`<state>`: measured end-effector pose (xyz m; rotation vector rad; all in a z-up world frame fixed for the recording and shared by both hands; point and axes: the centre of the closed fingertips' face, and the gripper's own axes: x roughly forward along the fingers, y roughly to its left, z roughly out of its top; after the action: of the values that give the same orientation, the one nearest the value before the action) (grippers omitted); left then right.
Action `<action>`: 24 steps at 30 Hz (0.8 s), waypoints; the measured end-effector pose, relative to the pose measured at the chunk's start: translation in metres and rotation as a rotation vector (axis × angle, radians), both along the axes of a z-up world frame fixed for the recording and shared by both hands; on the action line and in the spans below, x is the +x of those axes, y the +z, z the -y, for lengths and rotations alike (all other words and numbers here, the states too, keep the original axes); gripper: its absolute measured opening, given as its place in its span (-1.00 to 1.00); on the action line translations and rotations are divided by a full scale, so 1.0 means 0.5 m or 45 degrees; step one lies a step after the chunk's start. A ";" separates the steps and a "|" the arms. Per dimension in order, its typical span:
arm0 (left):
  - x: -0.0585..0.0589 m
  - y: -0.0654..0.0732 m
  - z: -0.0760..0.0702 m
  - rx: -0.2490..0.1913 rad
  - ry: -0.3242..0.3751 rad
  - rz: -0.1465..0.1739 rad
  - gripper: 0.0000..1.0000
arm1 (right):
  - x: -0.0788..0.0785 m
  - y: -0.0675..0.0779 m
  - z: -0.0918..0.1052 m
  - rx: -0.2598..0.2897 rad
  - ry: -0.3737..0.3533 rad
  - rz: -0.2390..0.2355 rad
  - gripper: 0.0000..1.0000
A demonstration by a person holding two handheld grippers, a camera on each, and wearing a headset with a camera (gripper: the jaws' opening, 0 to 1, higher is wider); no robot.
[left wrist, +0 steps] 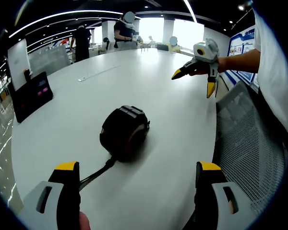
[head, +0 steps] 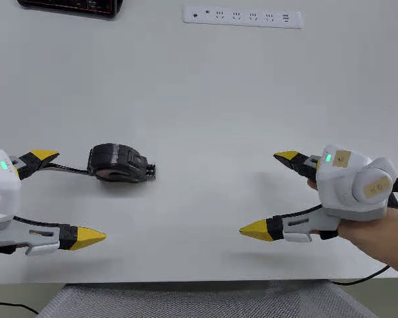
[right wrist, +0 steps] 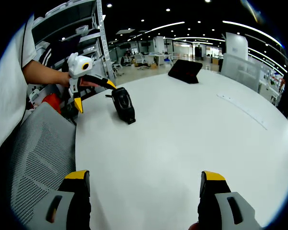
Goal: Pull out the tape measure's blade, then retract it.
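Observation:
A black tape measure (head: 118, 163) lies on the white table (head: 205, 93), its blade drawn in, and a black wrist strap (head: 69, 170) trails from it to the left. My left gripper (head: 73, 196) stands open just left of it, yellow tips apart, nothing between them. In the left gripper view the tape measure (left wrist: 124, 131) sits a short way ahead between the jaws of the left gripper (left wrist: 139, 167). My right gripper (head: 270, 193) is open at the table's right, well away from the tape measure (right wrist: 123, 104). Nothing lies between the jaws of the right gripper (right wrist: 145, 177).
A white power strip (head: 243, 16) lies at the table's far edge, with a black device (head: 71, 6) at the far left. A grey mesh chair (head: 199, 299) sits below the near table edge. People stand in the background beyond the table (left wrist: 125, 33).

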<state>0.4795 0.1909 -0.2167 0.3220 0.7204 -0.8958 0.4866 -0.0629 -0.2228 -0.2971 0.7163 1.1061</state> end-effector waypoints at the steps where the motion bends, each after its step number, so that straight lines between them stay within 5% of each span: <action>1: 0.000 0.000 0.000 -0.001 0.001 0.000 0.98 | 0.000 0.000 0.000 0.000 0.000 0.000 0.89; 24: 0.000 -0.001 -0.001 0.005 -0.012 -0.006 0.98 | 0.000 -0.001 -0.001 -0.006 0.014 0.002 0.88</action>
<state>0.4793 0.1912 -0.2169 0.3270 0.7259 -0.9043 0.4869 -0.0624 -0.2234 -0.3061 0.7168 1.1147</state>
